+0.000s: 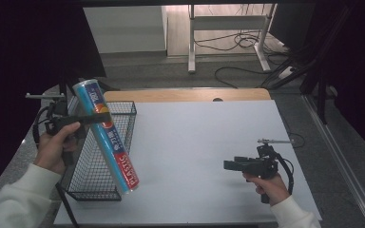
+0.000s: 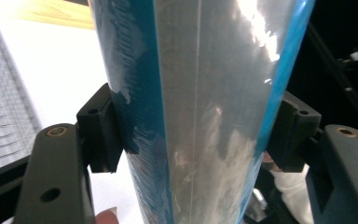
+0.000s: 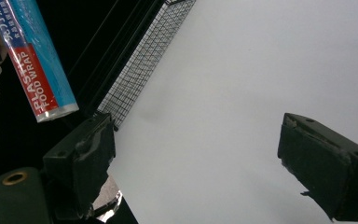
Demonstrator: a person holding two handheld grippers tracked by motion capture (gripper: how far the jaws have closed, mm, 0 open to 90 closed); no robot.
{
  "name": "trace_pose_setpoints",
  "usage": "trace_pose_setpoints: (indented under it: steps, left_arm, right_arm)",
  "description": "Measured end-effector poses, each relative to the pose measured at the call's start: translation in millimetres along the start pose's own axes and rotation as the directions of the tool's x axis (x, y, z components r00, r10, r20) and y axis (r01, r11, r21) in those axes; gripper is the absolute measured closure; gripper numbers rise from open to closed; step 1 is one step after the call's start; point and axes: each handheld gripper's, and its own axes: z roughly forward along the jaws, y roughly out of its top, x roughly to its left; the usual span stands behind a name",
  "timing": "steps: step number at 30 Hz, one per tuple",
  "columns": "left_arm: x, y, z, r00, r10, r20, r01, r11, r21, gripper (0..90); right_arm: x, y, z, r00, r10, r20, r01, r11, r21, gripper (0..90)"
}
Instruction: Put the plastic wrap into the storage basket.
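The left hand-held gripper is closed on a roll of plastic food wrap, and its two jaws press the roll from both sides in its upper part, as the left gripper view shows clearly. The roll is held in the air and tilted: its top end leans away and to the left, and its red bottom end hangs low, just at the near right corner of the black wire basket. I cannot tell if this end touches the basket rim or the white worktop.

The basket stands at the left side of the worktop, under and behind the roll. So the long axis of the roll goes steeply across the right wall of the basket, not along it. To my judgement, the roll would need to be laid flatter to fit inside.

The right hand-held gripper is open and holds nothing; it hovers over the worktop, well apart from the roll, and points towards it.
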Motion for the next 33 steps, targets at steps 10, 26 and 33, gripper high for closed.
trace_pose_setpoints:
  steps: [10,26,33]
  left_arm:
    - [19.2,11.0,-25.7,0.9949,-0.001,-0.101,0.000,1.0000,-0.003,32.2]
    - [36.9,23.0,-40.3,0.9701,0.041,-0.239,-0.030,0.9982,0.051,32.3]
    - [46.6,23.9,-29.6,0.9546,0.063,-0.291,-0.032,0.9933,0.111,32.3]
  right_arm:
    - [-2.2,-0.4,1.2,0.9999,0.002,0.016,-0.002,1.000,0.006,11.8]
    - [-3.5,-1.8,2.5,0.9996,-0.004,0.029,0.003,1.000,0.019,11.7]
    - [-3.7,-2.1,2.4,0.9996,-0.002,0.028,0.002,1.000,0.019,11.8]
